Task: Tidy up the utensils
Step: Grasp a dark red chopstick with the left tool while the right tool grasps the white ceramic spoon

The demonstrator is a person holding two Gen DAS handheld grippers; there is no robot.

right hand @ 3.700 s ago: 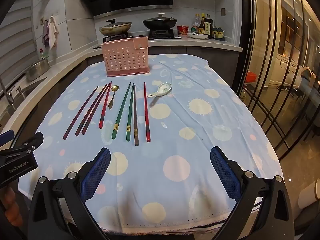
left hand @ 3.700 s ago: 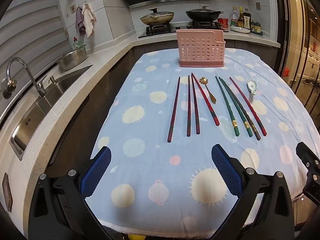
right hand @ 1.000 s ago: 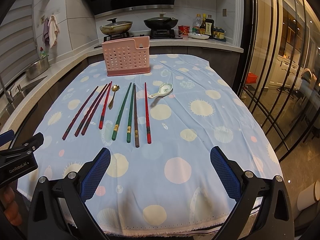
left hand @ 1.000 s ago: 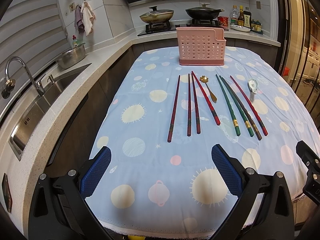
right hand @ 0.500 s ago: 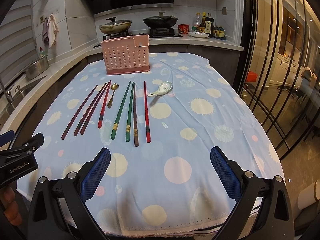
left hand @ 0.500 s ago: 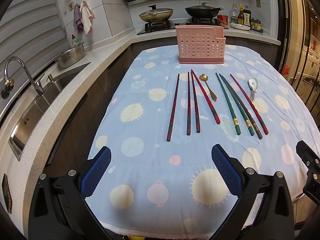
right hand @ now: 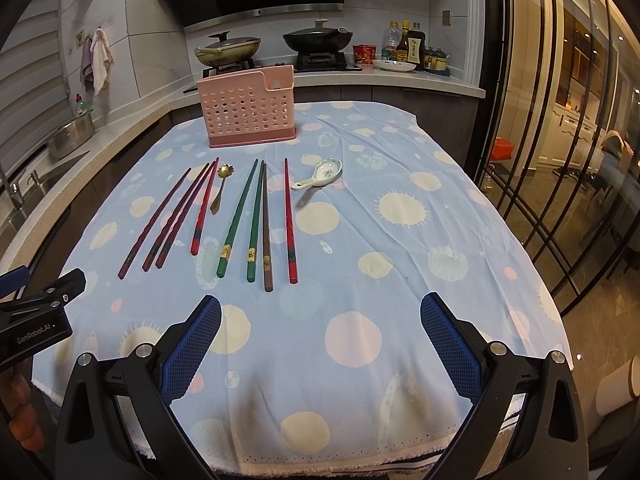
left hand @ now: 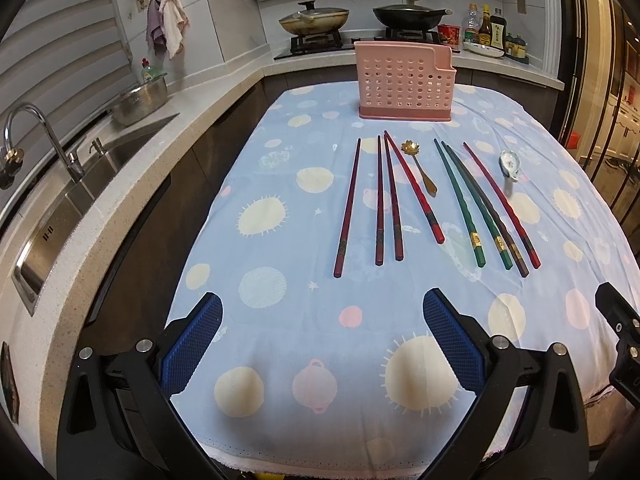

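At the far left a steel sink (left hand: 80, 196) with a curved tap (left hand: 44, 136) was set into a pale speckled counter (left hand: 132, 184), and a metal bowl (left hand: 140, 100) stood at the sink's far corner. Two cloths (left hand: 166, 28) hung on the tiled wall above. The counter ran round to a hob carrying a lidded pan (left hand: 314, 20) and a black wok (left hand: 408, 10), with sauce bottles (left hand: 486, 24) just to their right.

A table covered in a light blue cloth (left hand: 304, 312) with pale sun and dot prints filled the middle. At its far end a pink perforated holder (left hand: 404, 80) stood upright. Nearer lay a row of chopsticks, all flat on the cloth: three dark red ones (left hand: 378, 200), a brighter red one (left hand: 414, 188), a gold spoon (left hand: 418, 164), two green ones (left hand: 468, 204), a brown one (right hand: 266, 232) and another red one (left hand: 500, 204). A white china spoon (left hand: 510, 164) lay at the right end of the row. Glass doors with dark frames (right hand: 560, 160) lined the right side of the room.

The left gripper (left hand: 320, 336) hovered over the near edge of the table, its blue pads spread wide with nothing between them. The right gripper (right hand: 320, 336) did likewise, wide apart and empty.
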